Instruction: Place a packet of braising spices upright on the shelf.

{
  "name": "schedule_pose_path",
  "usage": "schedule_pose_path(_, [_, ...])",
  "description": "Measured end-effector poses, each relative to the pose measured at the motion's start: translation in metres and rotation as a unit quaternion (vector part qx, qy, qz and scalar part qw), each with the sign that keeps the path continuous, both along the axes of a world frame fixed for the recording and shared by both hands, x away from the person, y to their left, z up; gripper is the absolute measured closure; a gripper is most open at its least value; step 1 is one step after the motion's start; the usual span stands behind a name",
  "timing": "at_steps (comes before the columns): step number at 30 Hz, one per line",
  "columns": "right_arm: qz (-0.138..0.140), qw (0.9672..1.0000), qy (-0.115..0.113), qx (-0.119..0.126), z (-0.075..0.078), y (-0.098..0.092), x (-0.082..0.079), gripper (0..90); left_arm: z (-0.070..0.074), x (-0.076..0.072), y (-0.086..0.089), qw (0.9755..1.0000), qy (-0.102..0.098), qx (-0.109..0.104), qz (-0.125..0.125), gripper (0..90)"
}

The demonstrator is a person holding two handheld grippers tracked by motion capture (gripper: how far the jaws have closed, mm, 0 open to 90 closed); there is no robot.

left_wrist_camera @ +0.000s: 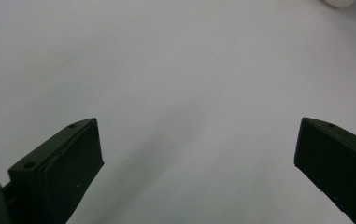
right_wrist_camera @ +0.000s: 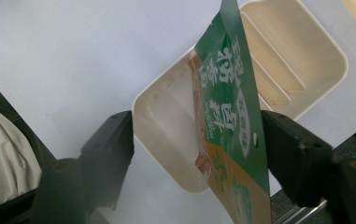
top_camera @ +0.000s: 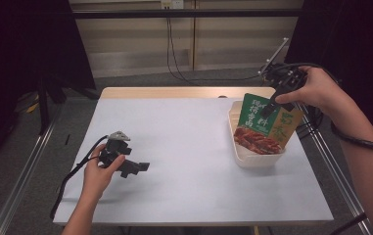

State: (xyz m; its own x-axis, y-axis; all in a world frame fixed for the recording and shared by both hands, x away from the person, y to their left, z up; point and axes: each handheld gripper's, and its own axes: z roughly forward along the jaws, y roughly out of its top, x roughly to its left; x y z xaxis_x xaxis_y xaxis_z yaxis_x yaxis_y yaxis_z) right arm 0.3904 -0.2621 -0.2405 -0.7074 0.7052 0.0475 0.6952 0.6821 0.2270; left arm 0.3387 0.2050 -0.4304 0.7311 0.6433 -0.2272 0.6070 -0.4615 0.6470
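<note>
Upright, green-and-orange printed foil sauce packet [top_camera: 264, 125] stands on edge in cream plastic divided tray [top_camera: 252, 159], slot keeping it propped. Right gripper [right_wrist_camera: 196, 144] straddles its top, jaws parted, not pinching. Left gripper [left_wrist_camera: 196, 154] rests wide open on white tabletop [top_camera: 184, 147], idle.

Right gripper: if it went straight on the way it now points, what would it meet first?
Most likely the green seasoning packet standing between the open right gripper's fingers, then the cream tray below it. Depth is hard to judge.
</note>
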Motion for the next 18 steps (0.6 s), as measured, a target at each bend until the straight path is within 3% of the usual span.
schedule_pose_path(11, [0.014,0.9999,-0.009,-0.005,0.019,0.014,0.0,20.4,0.001,0.0,0.001,1.0,0.002,-0.003,-0.002,0.7])
schedule_pose_path(18, [0.031,0.9995,-0.003,0.002,0.015,0.027,-0.003,17.8,0.001,0.0,0.001,1.0,0.0,-0.006,0.0,0.7])
